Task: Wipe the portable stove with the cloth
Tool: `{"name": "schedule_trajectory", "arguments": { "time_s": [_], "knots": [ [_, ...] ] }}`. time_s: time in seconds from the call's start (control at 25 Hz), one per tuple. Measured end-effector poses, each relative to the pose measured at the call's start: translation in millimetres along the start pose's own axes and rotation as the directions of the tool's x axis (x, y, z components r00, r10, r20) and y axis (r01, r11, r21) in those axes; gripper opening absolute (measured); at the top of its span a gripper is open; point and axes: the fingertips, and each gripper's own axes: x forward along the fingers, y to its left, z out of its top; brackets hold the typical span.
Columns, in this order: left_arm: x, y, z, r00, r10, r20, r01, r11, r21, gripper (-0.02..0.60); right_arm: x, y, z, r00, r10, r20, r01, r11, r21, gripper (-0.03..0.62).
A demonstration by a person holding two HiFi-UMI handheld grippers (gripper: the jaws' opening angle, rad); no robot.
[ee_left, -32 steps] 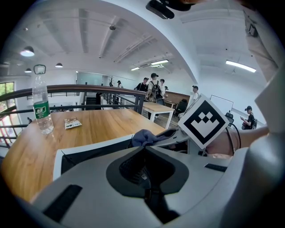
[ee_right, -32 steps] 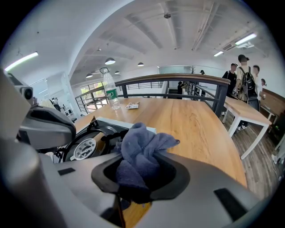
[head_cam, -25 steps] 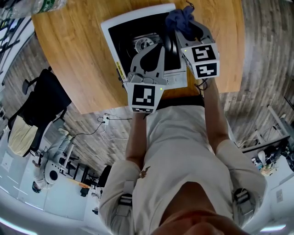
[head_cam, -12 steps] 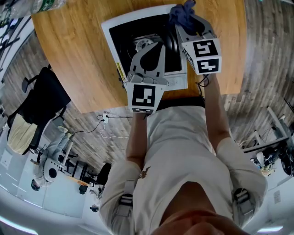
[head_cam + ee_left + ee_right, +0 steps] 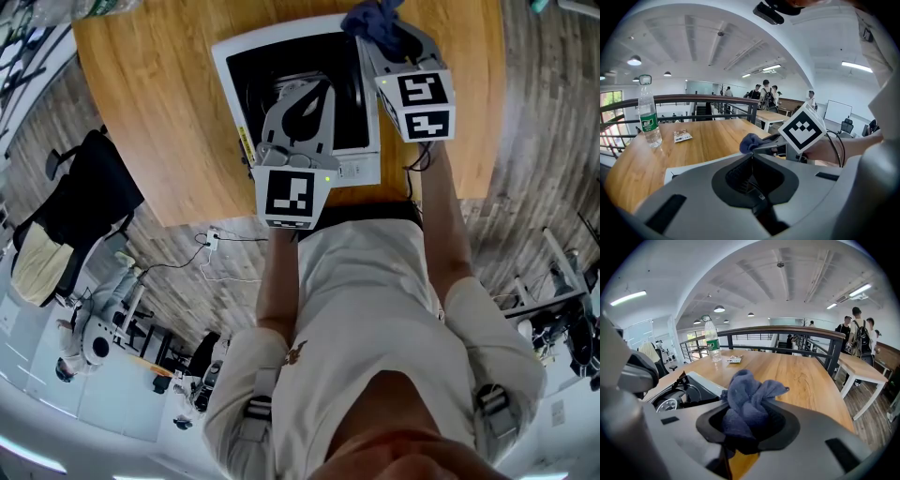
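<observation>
The portable stove (image 5: 232, 89), white with a black top and a round burner, sits on the wooden table (image 5: 150, 131). My right gripper (image 5: 380, 37) is shut on a bunched dark blue cloth (image 5: 368, 21) at the stove's far right corner. In the right gripper view the cloth (image 5: 747, 401) bulges out of the jaws of the right gripper (image 5: 749, 420), with the stove (image 5: 679, 394) to its left. My left gripper (image 5: 317, 86) hovers over the stove's middle, its jaws together and holding nothing. The left gripper view shows the left gripper (image 5: 751, 157) shut, the cloth (image 5: 750, 142) beyond it.
A water bottle (image 5: 648, 119) and a small packet (image 5: 682, 136) stand on the table's far side; the bottle (image 5: 711, 348) also shows in the right gripper view. A railing runs behind the table. The table's near edge lies just under the stove's front.
My right gripper has carried the cloth along the stove's right side toward its far corner. The left gripper has shifted only slightly.
</observation>
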Motion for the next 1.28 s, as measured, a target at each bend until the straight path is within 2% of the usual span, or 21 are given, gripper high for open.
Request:
{"name": "schedule_trajectory", "arguments": {
  "time_s": [0.16, 0.56, 0.92, 1.28],
  "knots": [
    [-0.1, 3.8, 9.4, 1.0, 0.018, 0.013, -0.018, 1.0, 0.014, 0.025, -7.8, -7.5, 12.2, 0.999, 0.015, 0.047, -0.014, 0.999, -0.034, 0.143],
    [9.6, 10.1, 40.9, 0.999, 0.032, 0.04, -0.034, 0.997, 0.064, 0.025, -8.7, -15.7, 35.0, 0.991, 0.117, 0.058, -0.103, 0.973, -0.208, 0.143],
    [15.8, 29.5, 50.4, 0.998, 0.05, 0.038, -0.053, 0.996, 0.078, 0.025, 13.5, 2.3, 32.5, 0.975, 0.219, -0.04, -0.219, 0.913, -0.345, 0.143],
    [10.1, 44.7, 44.0, 0.999, 0.035, 0.03, -0.036, 0.998, 0.043, 0.025, 26.0, 15.8, 23.5, 0.956, 0.246, -0.159, -0.291, 0.863, -0.413, 0.141]
  ]
}}
